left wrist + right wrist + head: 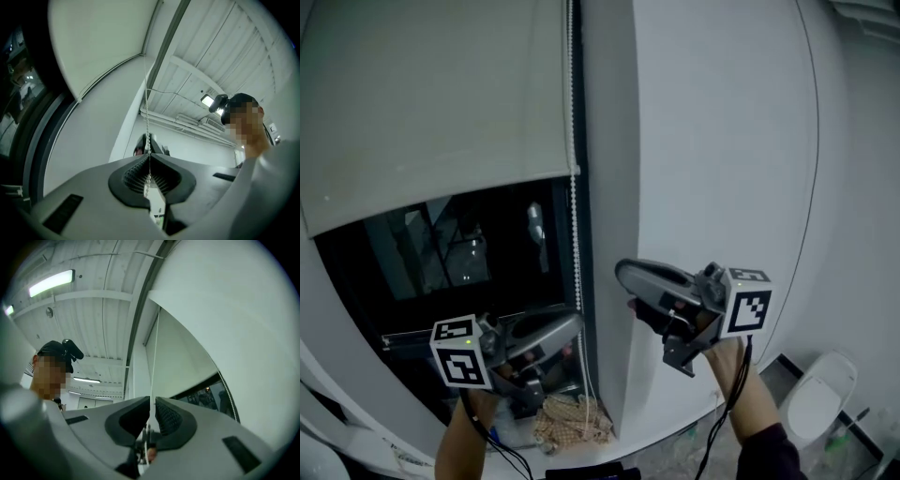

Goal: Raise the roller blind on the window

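The cream roller blind (pixel 441 103) covers the upper part of the dark window, and its bottom bar slants across at mid height. A white bead chain (pixel 575 216) hangs along the window's right frame. My left gripper (pixel 578 323) is low at the chain. In the left gripper view it is shut (pixel 150 155) on the bead chain (pixel 146 117), which runs up to the blind (pixel 103 42). My right gripper (pixel 623 286) is higher and just right of the chain. Its jaws (pixel 153 400) stand a narrow gap apart with a thin strand (pixel 154 357) running between them.
A white wall pillar (pixel 694 141) rises right of the window, with a thin cable curving down it. A tan woven bundle (pixel 572 417) lies on the sill below the left gripper. A white rounded object (pixel 820 398) stands on the floor at lower right.
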